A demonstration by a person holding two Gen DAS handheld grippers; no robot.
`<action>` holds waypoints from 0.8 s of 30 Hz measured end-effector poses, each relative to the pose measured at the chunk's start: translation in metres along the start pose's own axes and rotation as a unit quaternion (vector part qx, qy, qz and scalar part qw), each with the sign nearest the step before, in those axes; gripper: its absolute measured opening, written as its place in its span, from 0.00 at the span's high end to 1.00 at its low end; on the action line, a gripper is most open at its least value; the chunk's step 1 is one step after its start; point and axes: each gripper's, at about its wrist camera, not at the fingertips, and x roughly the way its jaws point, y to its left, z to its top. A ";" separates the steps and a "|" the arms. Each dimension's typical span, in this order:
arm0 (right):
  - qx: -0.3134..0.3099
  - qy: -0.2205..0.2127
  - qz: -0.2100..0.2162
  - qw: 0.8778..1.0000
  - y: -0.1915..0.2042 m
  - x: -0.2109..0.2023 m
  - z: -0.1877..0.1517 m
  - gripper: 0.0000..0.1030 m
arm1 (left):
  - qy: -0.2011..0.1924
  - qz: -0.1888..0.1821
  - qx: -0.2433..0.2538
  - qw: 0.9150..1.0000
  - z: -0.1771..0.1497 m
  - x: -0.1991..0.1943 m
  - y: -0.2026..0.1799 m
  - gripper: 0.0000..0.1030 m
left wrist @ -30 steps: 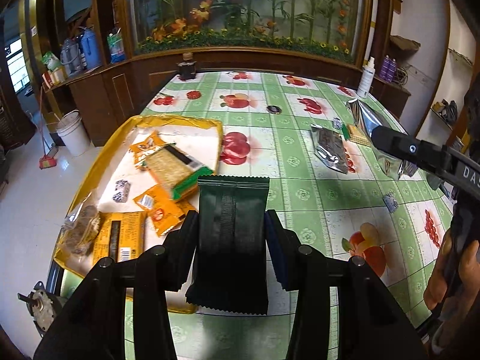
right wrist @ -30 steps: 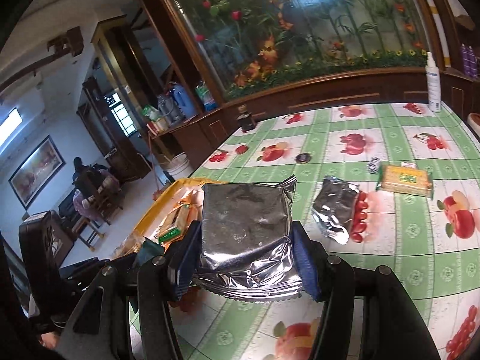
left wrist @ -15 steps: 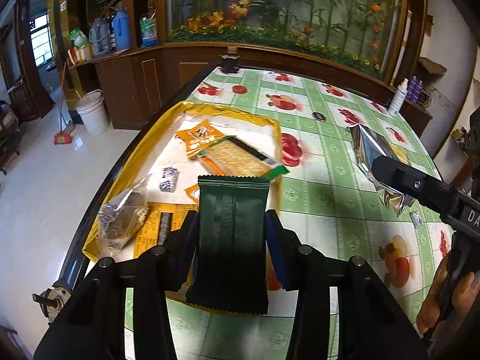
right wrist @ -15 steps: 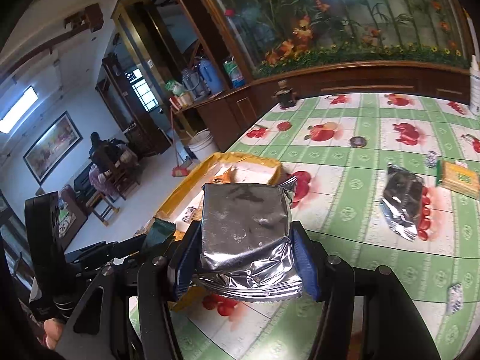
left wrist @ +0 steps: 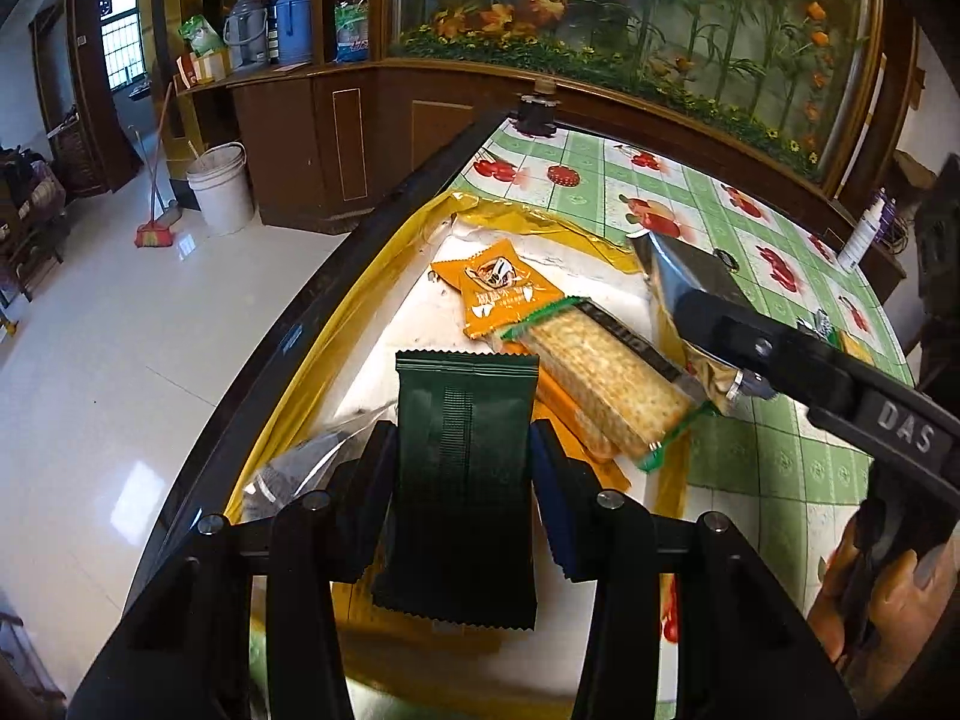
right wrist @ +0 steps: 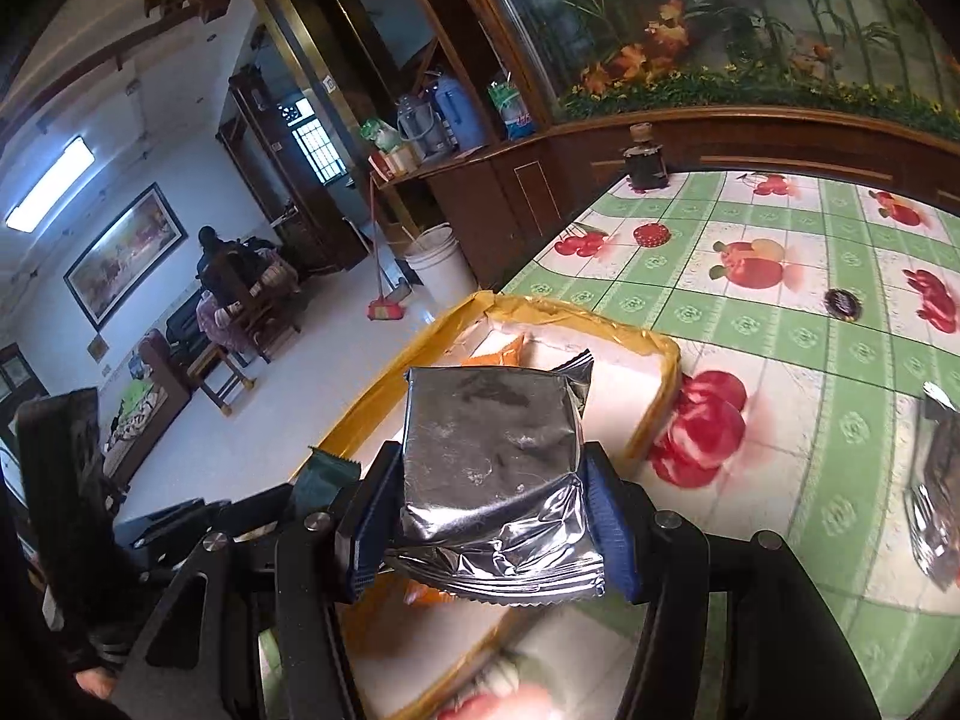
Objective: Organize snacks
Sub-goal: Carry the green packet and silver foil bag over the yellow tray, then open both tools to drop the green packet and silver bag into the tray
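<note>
With the left claw (left wrist: 462,468) clamped on the dark green packet (left wrist: 465,468) and the right claw (right wrist: 489,516) on the silver pouch (right wrist: 489,474) — both over the yellow-rimmed tray (left wrist: 288,384) — we should lower each onto a free spot before letting go.

Desk (right wrist: 798,324) cover: green-and-white checks printed with red fruit. Tray (left wrist: 288,420): yellow rim, white floor. Packet (left wrist: 465,450) in the left gripper (left wrist: 462,468): dark green, plain. Packet (right wrist: 489,450) in the right gripper (right wrist: 489,510): crinkled silver foil. Both grippers black with blue pads. Far sachet (left wrist: 501,288) in tray: orange. Cracker pack (left wrist: 600,378): clear, green-edged, black stripe.
</note>
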 end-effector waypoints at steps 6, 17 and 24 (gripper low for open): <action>0.007 0.018 -0.008 1.000 -0.012 0.039 0.017 0.42 | 0.020 0.003 -0.011 1.000 0.008 0.025 0.002 0.58; 0.025 0.020 0.000 0.999 -0.027 0.050 0.018 0.38 | -0.001 0.030 -0.020 0.999 0.011 0.007 0.001 0.38; 0.040 -0.011 -0.001 0.999 -0.035 0.004 0.010 0.36 | -0.035 0.046 -0.009 0.998 0.011 -0.018 -0.015 0.26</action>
